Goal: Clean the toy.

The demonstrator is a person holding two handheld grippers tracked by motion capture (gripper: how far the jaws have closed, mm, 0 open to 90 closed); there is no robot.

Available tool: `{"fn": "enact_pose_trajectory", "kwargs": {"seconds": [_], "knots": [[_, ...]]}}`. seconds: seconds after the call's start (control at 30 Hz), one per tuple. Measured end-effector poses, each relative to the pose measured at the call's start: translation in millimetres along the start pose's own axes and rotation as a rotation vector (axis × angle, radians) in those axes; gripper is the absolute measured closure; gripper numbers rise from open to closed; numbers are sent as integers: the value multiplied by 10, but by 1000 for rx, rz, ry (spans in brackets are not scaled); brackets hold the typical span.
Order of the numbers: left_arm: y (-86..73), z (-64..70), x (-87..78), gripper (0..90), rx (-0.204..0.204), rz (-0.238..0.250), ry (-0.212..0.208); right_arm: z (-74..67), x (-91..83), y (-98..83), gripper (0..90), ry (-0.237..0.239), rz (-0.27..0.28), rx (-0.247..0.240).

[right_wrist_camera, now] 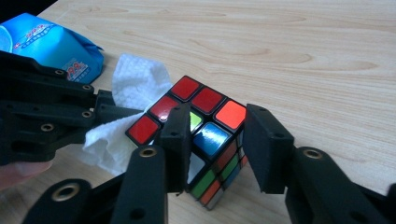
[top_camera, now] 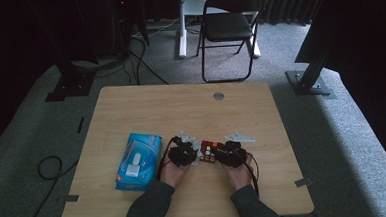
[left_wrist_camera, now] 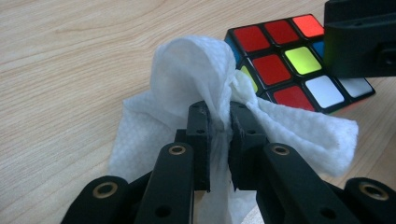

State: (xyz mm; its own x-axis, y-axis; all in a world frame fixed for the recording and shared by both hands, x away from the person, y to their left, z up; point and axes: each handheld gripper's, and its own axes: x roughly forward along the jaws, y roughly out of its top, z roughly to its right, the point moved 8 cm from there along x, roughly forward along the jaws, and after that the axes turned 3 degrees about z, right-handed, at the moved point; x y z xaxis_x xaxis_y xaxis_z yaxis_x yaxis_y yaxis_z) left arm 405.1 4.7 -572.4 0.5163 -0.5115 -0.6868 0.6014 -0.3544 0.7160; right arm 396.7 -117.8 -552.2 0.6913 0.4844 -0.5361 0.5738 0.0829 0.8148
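Note:
A scrambled Rubik's cube [top_camera: 208,151] [left_wrist_camera: 289,65] [right_wrist_camera: 205,126] rests on the wooden table [top_camera: 181,104], near its front middle. My right gripper [top_camera: 217,153] [right_wrist_camera: 219,116] reaches it from the right, and its two jaws clamp the cube's near corner. My left gripper [top_camera: 195,153] [left_wrist_camera: 219,116] is shut on a crumpled white wipe [left_wrist_camera: 187,70] [right_wrist_camera: 135,79], pinched between its pads. The wipe bunches up against the cube's left side. In the right gripper view the left gripper [right_wrist_camera: 105,112] comes in from the left, level with the cube.
A blue pack of wet wipes [top_camera: 138,160] [right_wrist_camera: 51,42] lies just left of my left hand. A round metal grommet [top_camera: 219,95] sits at the table's far edge. A black folding chair [top_camera: 229,21] stands on the floor beyond the table.

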Motion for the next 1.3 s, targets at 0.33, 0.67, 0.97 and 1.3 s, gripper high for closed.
{"fn": "enact_pose_trajectory", "kwargs": {"seconds": [0.33, 0.67, 0.97, 1.3], "knots": [[150, -26, -59, 802, -19, 53, -1, 13, 31, 26, 684, -6, 10, -2], [285, -11, -43, 803, -9, 74, 1, 10, 38, 30, 692, -9, 15, -3], [280, -42, -9, 805, -10, 73, 32, 9, 38, 28, 692, -10, 18, -3], [234, -110, 81, 812, -24, 38, 75, 8, 37, 24, 690, -10, 20, -2]]}}
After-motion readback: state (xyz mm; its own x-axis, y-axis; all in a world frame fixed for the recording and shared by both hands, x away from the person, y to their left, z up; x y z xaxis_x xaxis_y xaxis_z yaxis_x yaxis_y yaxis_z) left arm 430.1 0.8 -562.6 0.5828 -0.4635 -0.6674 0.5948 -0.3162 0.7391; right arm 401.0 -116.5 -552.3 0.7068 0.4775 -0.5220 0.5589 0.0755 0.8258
